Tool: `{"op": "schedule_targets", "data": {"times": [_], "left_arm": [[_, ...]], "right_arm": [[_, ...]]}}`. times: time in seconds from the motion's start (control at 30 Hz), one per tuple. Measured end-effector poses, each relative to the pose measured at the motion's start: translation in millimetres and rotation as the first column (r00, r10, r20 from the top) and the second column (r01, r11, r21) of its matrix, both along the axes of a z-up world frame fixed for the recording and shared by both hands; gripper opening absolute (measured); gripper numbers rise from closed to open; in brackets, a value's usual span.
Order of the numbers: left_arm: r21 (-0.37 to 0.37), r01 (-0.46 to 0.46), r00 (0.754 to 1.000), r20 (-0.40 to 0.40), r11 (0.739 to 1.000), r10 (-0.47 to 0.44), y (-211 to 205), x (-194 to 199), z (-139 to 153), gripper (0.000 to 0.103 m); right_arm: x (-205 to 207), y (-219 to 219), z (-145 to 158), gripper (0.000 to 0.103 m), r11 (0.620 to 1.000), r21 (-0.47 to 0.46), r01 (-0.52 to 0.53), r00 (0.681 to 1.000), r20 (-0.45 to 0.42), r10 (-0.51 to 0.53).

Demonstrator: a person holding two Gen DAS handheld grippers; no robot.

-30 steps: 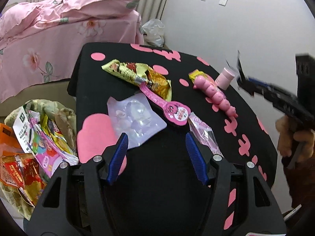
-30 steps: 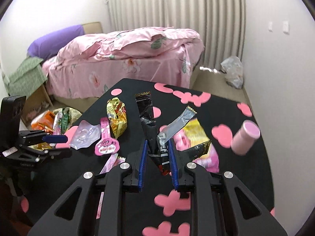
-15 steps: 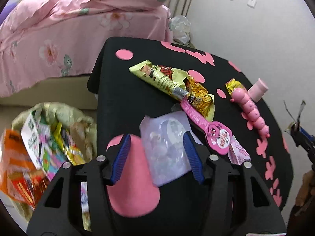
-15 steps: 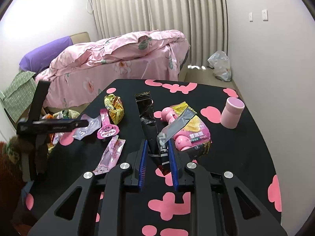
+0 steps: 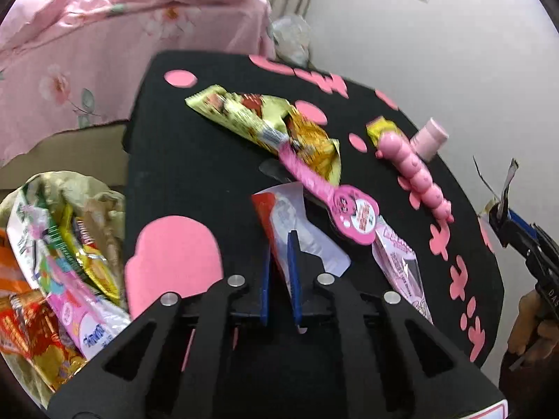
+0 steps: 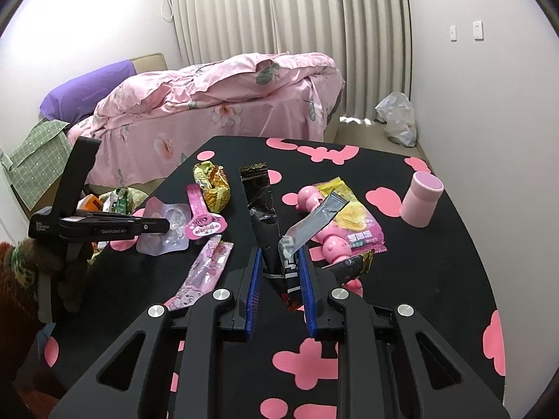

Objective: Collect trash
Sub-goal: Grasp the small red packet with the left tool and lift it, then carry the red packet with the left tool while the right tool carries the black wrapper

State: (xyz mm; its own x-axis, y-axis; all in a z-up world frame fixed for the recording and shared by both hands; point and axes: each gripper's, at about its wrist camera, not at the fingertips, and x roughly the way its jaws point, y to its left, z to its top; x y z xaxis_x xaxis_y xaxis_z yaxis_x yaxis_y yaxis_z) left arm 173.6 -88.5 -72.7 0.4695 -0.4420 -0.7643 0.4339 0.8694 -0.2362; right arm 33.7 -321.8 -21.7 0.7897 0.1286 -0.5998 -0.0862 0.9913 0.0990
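Observation:
My left gripper (image 5: 279, 244) is shut on a clear plastic blister pack (image 5: 300, 234) at the near left of the black table (image 5: 195, 174); the gripper also shows in the right wrist view (image 6: 164, 225), with the pack (image 6: 167, 230). My right gripper (image 6: 279, 262) is shut on a black wrapper (image 6: 262, 209) and a silver-lined wrapper (image 6: 314, 220), held above the table. Still on the table lie a yellow snack bag (image 5: 265, 125), a pink toy spoon package (image 5: 335, 195) and a pink striped wrapper (image 5: 401, 265).
A trash bag (image 5: 59, 262) full of wrappers sits on the floor left of the table. A pink caterpillar toy (image 5: 415, 174) and a pink cup (image 5: 429, 139) stand at the table's right. A pink bed (image 6: 216, 104) lies behind.
My left gripper has moved forward over the clear blister pack and closed on it; it was open before. My right gripper has risen and pulled back, still holding its wrappers.

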Motion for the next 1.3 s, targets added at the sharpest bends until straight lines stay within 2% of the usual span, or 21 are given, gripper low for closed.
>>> {"op": "schedule_targets", "data": {"times": [0.23,0.37,0.53,0.7,0.83,1.0,1.13,1.23,1.3], "left_arm": [[-0.047,-0.056,0.987,0.149,0.997,0.063,22.2,-33.0,36.9,0.003],[-0.060,-0.086,0.964,0.247,0.994,0.098,46.0,-56.3,68.8,0.003],[-0.082,-0.161,0.932,0.314,0.983,0.179,85.7,-72.6,91.5,0.003],[-0.123,-0.255,0.905,0.318,0.959,0.281,131.3,-78.6,95.1,0.003],[-0.166,-0.329,0.879,0.305,0.930,0.366,166.0,-80.9,91.3,0.003],[-0.194,-0.403,0.853,0.275,0.894,0.444,200.1,-83.2,81.4,0.003],[-0.196,-0.471,0.818,0.267,0.860,0.509,217.4,-85.6,74.9,0.003],[-0.199,-0.476,0.819,0.255,0.857,0.514,220.4,-85.1,69.8,0.003],[-0.198,-0.460,0.830,0.250,0.865,0.499,217.8,-82.5,65.5,0.003]], "right_arm": [[-2.5,19.5,21.0,0.021,0.999,-0.018,-0.030,0.999,0.043,0.030],[0.2,48.9,41.8,0.021,0.994,-0.078,-0.081,0.992,0.086,0.087],[5.0,88.5,59.9,0.021,0.979,-0.138,-0.153,0.979,0.112,0.169],[12.2,127.7,65.2,0.021,0.955,-0.187,-0.230,0.962,0.103,0.252],[24.7,155.4,62.3,0.021,0.935,-0.198,-0.294,0.947,0.071,0.313],[38.6,181.2,55.0,0.021,0.917,-0.186,-0.352,0.930,0.039,0.365],[51.8,195.7,52.4,0.021,0.910,-0.159,-0.382,0.920,0.030,0.392],[64.4,208.2,50.5,0.021,0.901,-0.145,-0.409,0.909,0.025,0.417],[75.0,217.4,47.2,0.021,0.891,-0.132,-0.435,0.898,0.013,0.440]]}}
